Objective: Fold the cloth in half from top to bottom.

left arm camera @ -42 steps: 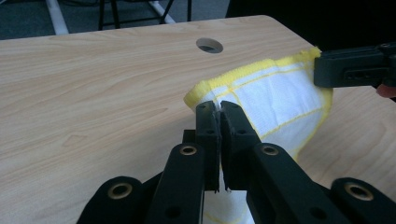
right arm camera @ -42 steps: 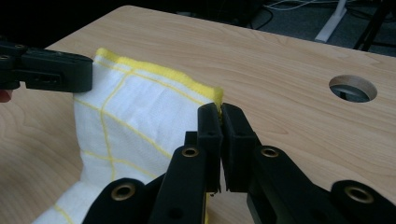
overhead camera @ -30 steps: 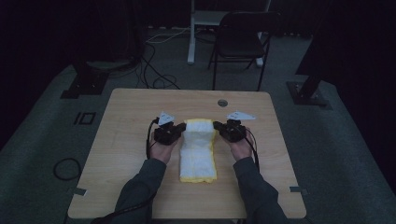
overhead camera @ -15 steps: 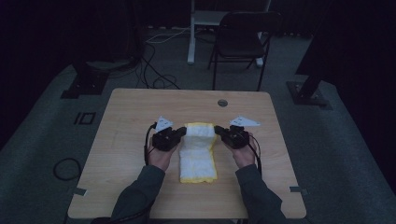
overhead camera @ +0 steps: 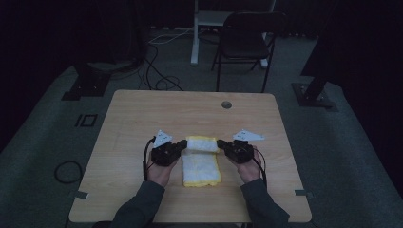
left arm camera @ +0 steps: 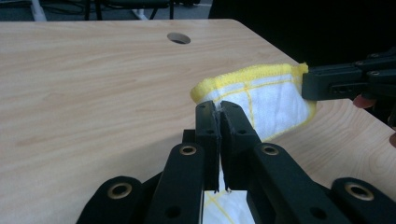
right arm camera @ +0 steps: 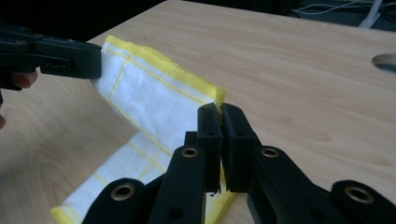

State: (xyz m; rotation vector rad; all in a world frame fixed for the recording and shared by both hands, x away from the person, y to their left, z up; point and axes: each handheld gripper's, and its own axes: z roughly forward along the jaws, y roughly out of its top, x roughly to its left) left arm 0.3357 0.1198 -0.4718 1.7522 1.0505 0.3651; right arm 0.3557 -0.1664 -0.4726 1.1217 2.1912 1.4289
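High view dim: cloth (overhead camera: 202,164) corners hidden inside clamped hand-held grippers.

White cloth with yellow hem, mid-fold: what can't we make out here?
- White cloth with yellow hem, high view: dim and small, layer count unclear.
- Corner in left gripper, left gripper view: hidden between the shut black jaws.
- Corner in right gripper, right gripper view: likewise hidden; the cloth's near end is cut off by the bottom edge.
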